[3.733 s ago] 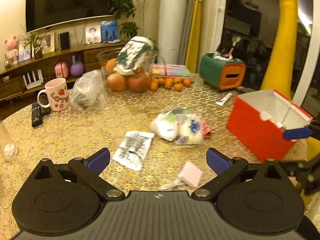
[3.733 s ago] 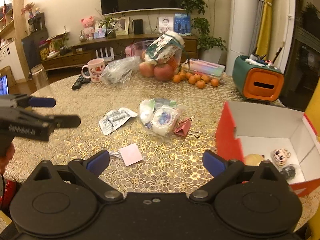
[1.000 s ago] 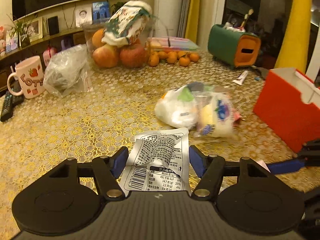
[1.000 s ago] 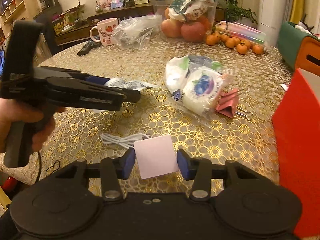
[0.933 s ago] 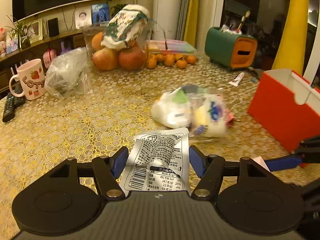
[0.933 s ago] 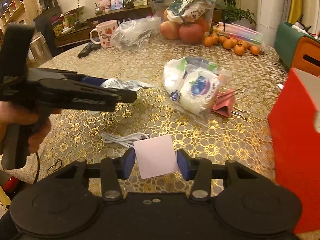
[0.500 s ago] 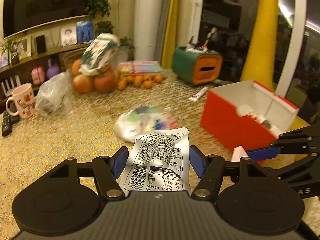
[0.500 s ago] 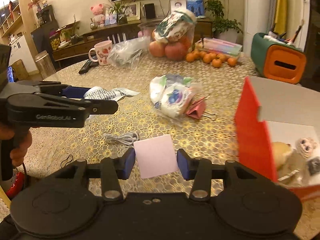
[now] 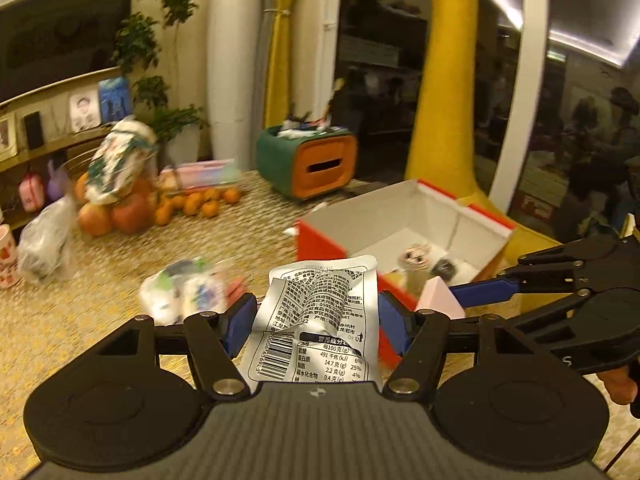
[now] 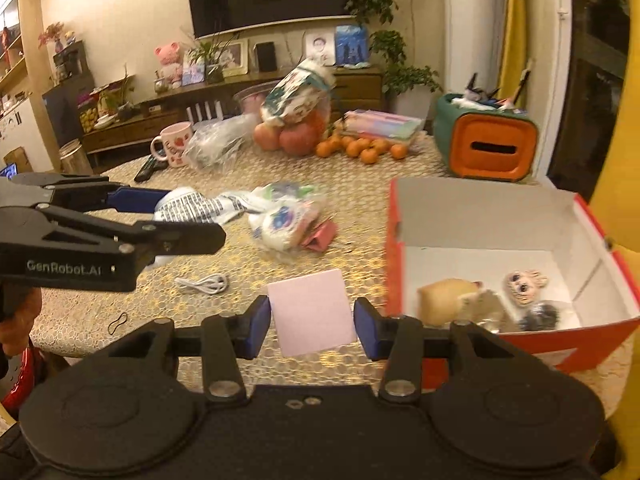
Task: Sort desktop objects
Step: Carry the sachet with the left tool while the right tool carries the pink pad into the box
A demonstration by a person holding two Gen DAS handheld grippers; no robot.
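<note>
A crumpled silver foil snack packet (image 9: 320,312) printed with black text and a barcode is being held between the blue pads of the left gripper (image 9: 316,320), whose jaws are standing fairly wide around it. In the left wrist view its printed face is being shown in full; in the right wrist view the same packet (image 10: 200,208) is being seen only edge-on, sticking out past the left gripper (image 10: 160,216) above the table.

A flat pale pink square pad (image 10: 312,312) is being clamped by the right gripper (image 10: 312,322), the jaws being set narrower, one pad on each side edge. In the left wrist view only a pink corner of it (image 9: 438,298) is being shown, at the tip of the right gripper (image 9: 472,292), in front of the box's near wall.

The open red cardboard box with a white inside (image 10: 480,220) is being looked into from the right wrist view, where a tan rounded item (image 10: 444,296), a small doll face (image 10: 524,286) and a dark small item are lying on its floor. From the left wrist view the box (image 9: 320,240) is being seen beyond the packet.

Only in the right wrist view are a coiled white cable (image 10: 204,282) and a black rubber band (image 10: 119,322) being shown on the gold lace-patterned tablecloth (image 10: 360,208). A clear plastic bag of white wrapped items (image 10: 288,220) is lying mid-table, blurred in both views.
</note>
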